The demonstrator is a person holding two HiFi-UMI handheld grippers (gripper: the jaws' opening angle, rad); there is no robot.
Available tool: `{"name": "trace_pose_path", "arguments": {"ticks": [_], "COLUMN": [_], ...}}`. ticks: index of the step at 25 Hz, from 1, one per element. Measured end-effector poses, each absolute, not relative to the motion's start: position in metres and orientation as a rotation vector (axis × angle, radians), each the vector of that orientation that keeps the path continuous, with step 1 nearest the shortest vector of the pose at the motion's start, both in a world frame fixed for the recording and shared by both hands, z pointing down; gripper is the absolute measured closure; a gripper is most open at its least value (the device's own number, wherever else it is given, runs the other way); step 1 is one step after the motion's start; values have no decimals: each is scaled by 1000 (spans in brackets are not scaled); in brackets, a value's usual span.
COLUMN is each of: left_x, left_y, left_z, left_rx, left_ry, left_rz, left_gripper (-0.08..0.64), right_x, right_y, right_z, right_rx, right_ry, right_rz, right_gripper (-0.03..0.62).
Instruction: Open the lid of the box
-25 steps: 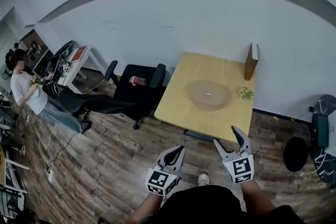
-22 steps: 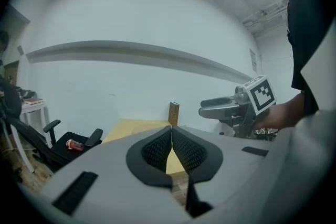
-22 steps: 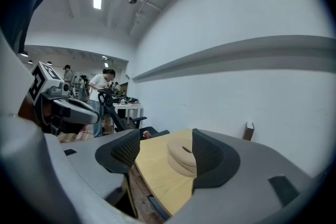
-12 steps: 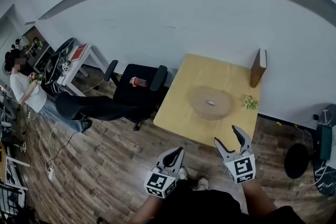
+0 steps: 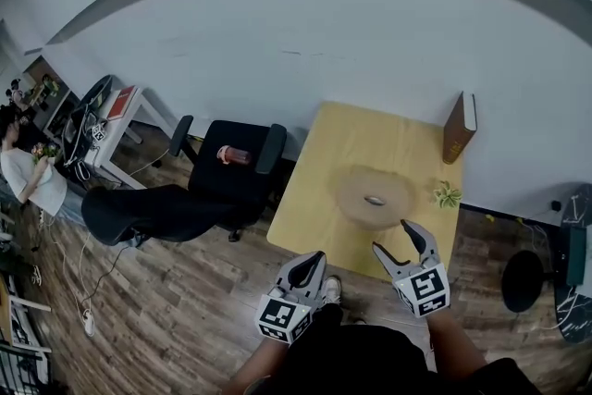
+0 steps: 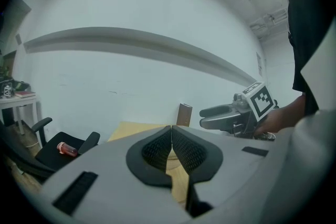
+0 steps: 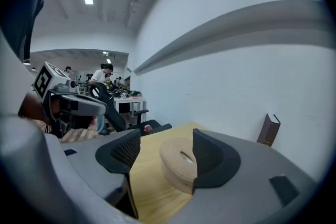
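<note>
Box rests on table, just beyond spread right tongs.

The person is wearing a black top and a white shoe. The grey plastic left hand-held gripper and the matching right hand-held gripper are each bearing a white cube with black square markers, and black ribbed pads are lining their jaws.
</note>
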State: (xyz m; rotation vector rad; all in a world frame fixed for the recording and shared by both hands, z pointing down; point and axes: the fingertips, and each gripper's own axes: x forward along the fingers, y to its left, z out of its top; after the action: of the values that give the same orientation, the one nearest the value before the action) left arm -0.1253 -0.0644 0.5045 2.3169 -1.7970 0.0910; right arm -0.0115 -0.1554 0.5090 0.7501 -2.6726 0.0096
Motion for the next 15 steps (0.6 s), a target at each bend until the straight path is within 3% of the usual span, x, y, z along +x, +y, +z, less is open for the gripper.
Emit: {"name": "trace_pose_path", "arguments": {"ticks": [15], "left_x": [-186], "left_y": [-151], "left_z": [509], "left_rx": [2400], "left_ry": [-1668], "left_rz": [84], "left_gripper": [541], "right_x": [-62], "right_y": [-211], "right_z": [576], "right_rx": [444], "right_ry": [-2431], "right_rz": [77], "right_gripper": [231]}}
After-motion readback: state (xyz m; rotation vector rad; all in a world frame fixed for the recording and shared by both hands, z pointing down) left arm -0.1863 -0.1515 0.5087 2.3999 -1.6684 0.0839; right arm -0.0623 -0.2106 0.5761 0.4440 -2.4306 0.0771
